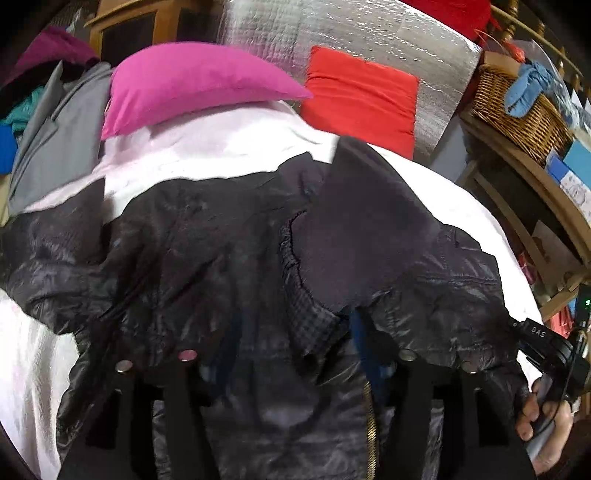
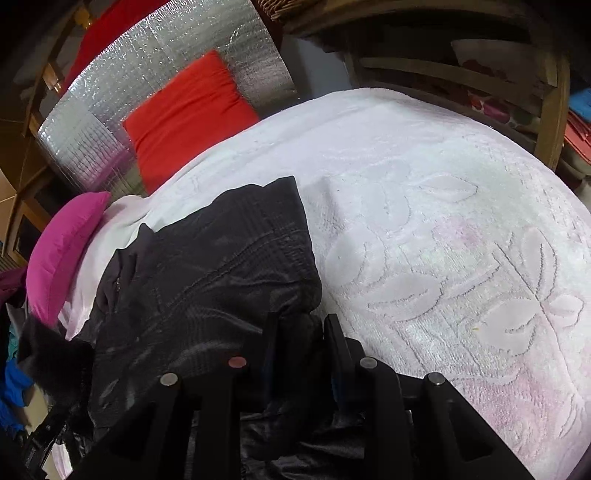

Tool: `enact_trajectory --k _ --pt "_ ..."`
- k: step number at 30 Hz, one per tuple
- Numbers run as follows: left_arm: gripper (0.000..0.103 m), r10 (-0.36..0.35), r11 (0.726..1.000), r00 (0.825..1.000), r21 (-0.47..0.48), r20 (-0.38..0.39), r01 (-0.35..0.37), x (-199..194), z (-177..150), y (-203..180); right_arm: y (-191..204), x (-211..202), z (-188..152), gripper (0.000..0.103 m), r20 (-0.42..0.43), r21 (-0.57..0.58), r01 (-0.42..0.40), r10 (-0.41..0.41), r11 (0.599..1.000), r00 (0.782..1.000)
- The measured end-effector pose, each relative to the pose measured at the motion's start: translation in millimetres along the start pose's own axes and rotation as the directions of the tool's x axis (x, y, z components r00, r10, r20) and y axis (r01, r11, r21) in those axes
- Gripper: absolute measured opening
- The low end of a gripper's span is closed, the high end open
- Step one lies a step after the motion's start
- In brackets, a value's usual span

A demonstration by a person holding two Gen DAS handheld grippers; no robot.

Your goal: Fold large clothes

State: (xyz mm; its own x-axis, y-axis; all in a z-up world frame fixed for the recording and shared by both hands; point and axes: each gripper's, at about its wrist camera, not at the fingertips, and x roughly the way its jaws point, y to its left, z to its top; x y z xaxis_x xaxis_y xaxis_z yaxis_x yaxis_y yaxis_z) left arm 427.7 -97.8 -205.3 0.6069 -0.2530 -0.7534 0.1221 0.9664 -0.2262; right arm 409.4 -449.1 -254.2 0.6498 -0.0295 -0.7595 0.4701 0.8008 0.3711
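Note:
A shiny black jacket (image 1: 207, 240) lies crumpled on a white bed cover (image 1: 221, 147); its checked lining and a gold zip show near the bottom of the left wrist view. My left gripper (image 1: 295, 343) stands with its fingers wide apart and loose jacket fabric between them, the pads not visibly pressing. In the right wrist view the jacket (image 2: 221, 266) spreads to the left over the cover (image 2: 443, 221), with black fur trim (image 2: 48, 350) at the far left. My right gripper (image 2: 301, 332) is shut on a bunched fold of the jacket's edge.
A pink pillow (image 1: 184, 85) and a red cushion (image 1: 362, 99) rest at the bed's far end against a silver foil panel (image 1: 332, 33). A grey garment (image 1: 59, 140) lies left. A wicker basket (image 1: 517, 110) sits on wooden shelves to the right. A hand (image 1: 546, 424) is at the right edge.

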Motion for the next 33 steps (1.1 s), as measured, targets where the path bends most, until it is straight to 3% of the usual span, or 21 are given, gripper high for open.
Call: enact_trajectory --k 7,13,17,18,20,22,24,27,31,33 --pt "0.075 -0.061 0.994 0.998 -0.088 -0.034 0.057 -8 1 37 5 4 -1 0.026 0.002 0.001 0.004 -0.004 1.0 1.0" --pt "0.076 -0.104 0.969 0.991 -0.235 -0.089 0.081 5 6 74 0 5 2 0.03 -0.02 0.037 -0.026 0.027 0.999 0.999" --pt "0.075 -0.111 0.954 0.99 -0.287 -0.082 0.083 12 9 89 -5 7 3 0.059 -0.042 0.081 -0.085 0.089 0.993 0.995" --pt "0.071 -0.111 0.952 0.991 -0.295 -0.078 0.083 15 8 91 -4 7 3 0.06 -0.042 0.08 -0.099 0.102 0.992 0.994" --pt "0.05 -0.108 0.951 0.991 -0.297 -0.078 0.08 17 7 93 1 6 0 0.058 -0.023 0.044 -0.077 0.078 0.996 0.997" --pt "0.025 -0.112 0.954 0.99 -0.287 -0.089 0.083 21 6 91 7 7 -2 0.042 -0.025 -0.002 -0.042 0.042 0.999 0.999" --pt "0.009 -0.13 0.954 0.988 -0.282 -0.086 0.101 23 6 88 9 5 -5 0.032 -0.008 -0.022 -0.028 0.028 0.999 1.0" --pt "0.006 -0.133 0.963 0.99 -0.243 -0.04 0.12 13 8 79 10 -8 -3 0.022 0.045 -0.021 -0.027 0.027 0.999 0.999" --pt "0.006 -0.131 0.976 0.989 -0.167 0.072 0.141 -13 15 68 15 -25 -3 0.02 0.116 -0.034 -0.027 0.031 0.999 0.993" --pt "0.006 -0.09 0.983 0.995 -0.159 0.048 0.096 -9 15 68 15 -18 -4 0.02 0.089 -0.046 0.0 0.004 0.999 0.996"
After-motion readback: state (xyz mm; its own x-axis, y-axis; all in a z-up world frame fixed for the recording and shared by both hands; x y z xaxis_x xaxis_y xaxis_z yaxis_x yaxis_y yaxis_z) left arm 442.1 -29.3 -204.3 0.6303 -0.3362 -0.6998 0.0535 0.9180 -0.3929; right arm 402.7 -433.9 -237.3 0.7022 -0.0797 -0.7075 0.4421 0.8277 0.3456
